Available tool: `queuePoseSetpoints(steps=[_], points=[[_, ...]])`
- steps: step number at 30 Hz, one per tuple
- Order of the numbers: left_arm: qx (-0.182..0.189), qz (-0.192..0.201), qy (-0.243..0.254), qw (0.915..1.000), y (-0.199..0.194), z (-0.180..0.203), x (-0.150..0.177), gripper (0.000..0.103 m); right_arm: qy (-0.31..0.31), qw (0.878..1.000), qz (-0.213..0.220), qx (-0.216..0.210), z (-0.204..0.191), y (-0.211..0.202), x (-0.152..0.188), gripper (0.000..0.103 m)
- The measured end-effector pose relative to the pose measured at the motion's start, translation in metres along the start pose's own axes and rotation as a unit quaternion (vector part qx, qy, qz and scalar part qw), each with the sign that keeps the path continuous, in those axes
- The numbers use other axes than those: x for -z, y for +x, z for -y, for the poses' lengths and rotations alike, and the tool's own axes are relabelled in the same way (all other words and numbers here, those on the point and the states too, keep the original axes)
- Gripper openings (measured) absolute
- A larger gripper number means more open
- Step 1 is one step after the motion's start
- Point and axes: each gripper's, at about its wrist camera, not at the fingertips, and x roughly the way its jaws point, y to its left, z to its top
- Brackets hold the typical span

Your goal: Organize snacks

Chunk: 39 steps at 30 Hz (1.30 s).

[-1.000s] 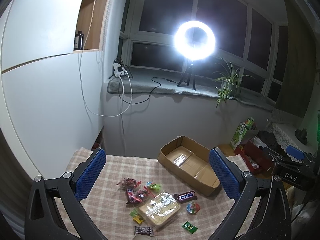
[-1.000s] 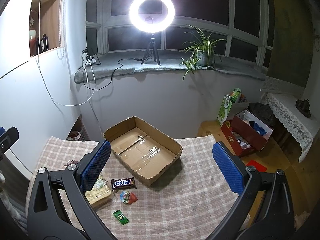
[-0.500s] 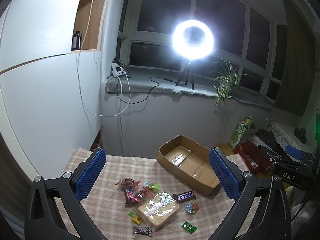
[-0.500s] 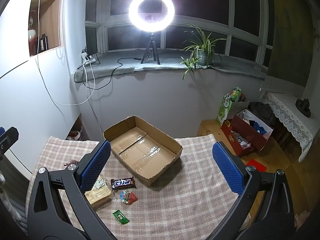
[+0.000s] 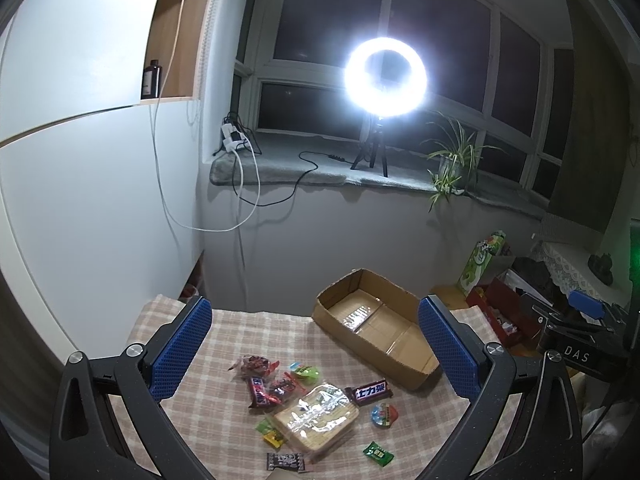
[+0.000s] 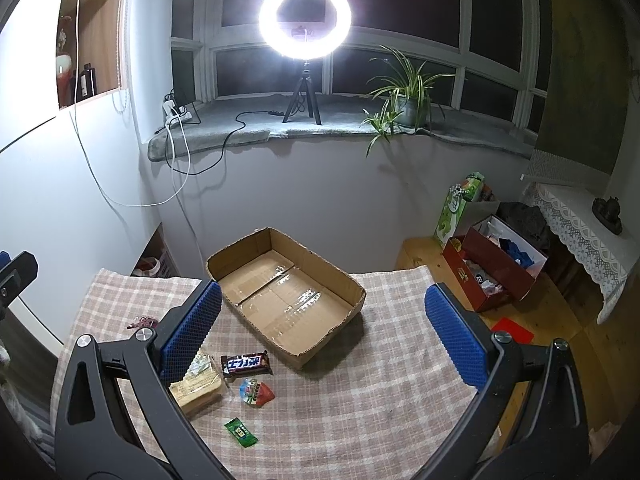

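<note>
While both grippers hang above the checked table [image 6: 360,420] with nothing in them, the snacks lie loose on the cloth and the cardboard box [image 6: 286,308] stands empty at the far middle. The left gripper [image 5: 316,344] has its fingers spread wide over the pile; the right gripper [image 6: 324,332] is likewise wide open, its view centred on the box and the cloth to its right.

The pile sits near the left side of the table: a flat clear-wrapped cracker pack [image 5: 316,416] in the middle, a dark chocolate bar [image 5: 370,392] touching its far right corner, a round red-and-green sweet [image 5: 384,416] just beside it, and a small green sachet [image 5: 378,454] lying apart at the near right. Red wrappers [image 5: 266,384] crowd the far left of the pack, with small green and yellow pieces against its near left edge.

The risks I would judge likeliest come from that crowding. Closing on one wrapper in the cluster could catch a neighbour and drag it along or flick it off the table edge. Thin sachets lie flat on soft cloth, so fingertips may pinch the fabric and tug the whole cloth, shifting the box. Slick film on the cracker pack may slip under a narrow grip. Glare from the ring light [image 6: 305,18] could also hide glossy wrappers.
</note>
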Motion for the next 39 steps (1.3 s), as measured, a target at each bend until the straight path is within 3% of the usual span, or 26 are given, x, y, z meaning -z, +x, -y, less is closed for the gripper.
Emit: queuePoseSetpoints(steps=[10,20,29,32,39], points=[[0.002,-0.017,-0.001,0.9999,0.010,-0.005,0.003,0.102,-0.011,1.000,-0.022,-0.007,-0.006,0.017,0.004,0.103],[-0.013,-0.069,-0.040,0.9967,0.032,-0.039,0.020,0.102,-0.003,0.990,-0.103,-0.100,-0.011,0.060,0.033,0.103],[-0.010,-0.132,-0.080,0.9879,0.055,-0.060,0.049,0.102,-0.009,0.969,-0.159,-0.191,-0.023,0.101,0.064,0.103],[-0.002,-0.156,-0.092,0.9835,0.065,-0.064,0.061,0.102,-0.023,0.961,-0.190,-0.202,-0.031,0.118,0.074,0.103],[0.039,-0.229,-0.145,0.9618,0.092,-0.073,0.101,0.089,-0.052,0.926,-0.270,-0.258,-0.067,0.159,0.104,0.103]])
